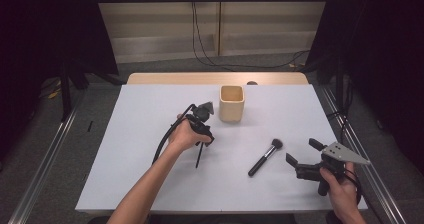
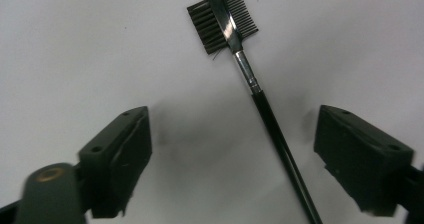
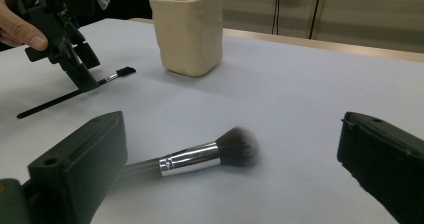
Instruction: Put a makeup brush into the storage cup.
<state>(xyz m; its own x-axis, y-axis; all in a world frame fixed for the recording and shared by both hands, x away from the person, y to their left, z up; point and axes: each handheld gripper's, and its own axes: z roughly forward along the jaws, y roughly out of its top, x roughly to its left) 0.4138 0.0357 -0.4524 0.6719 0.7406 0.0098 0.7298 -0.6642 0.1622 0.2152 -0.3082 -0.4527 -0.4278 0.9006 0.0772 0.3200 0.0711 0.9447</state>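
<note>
A white table top (image 1: 150,184) holds three things. A cream square cup with soft, bumpy walls (image 1: 232,103) stands upright near the far edge, open at the top, so it looks like a good place to drop brushes in.

A thin black brush with a small comb and bristles at its tip (image 2: 260,94) lies flat on the table. The left gripper (image 2: 235,149) points down over it with its jaws wide apart, one on each side of the thin handle, not touching it. I think it is set to close on the handle.

A fat black brush with a silver band and fluffy dark head (image 3: 200,156) lies flat near the right gripper (image 3: 235,184), whose jaws are wide and hold nothing.
</note>
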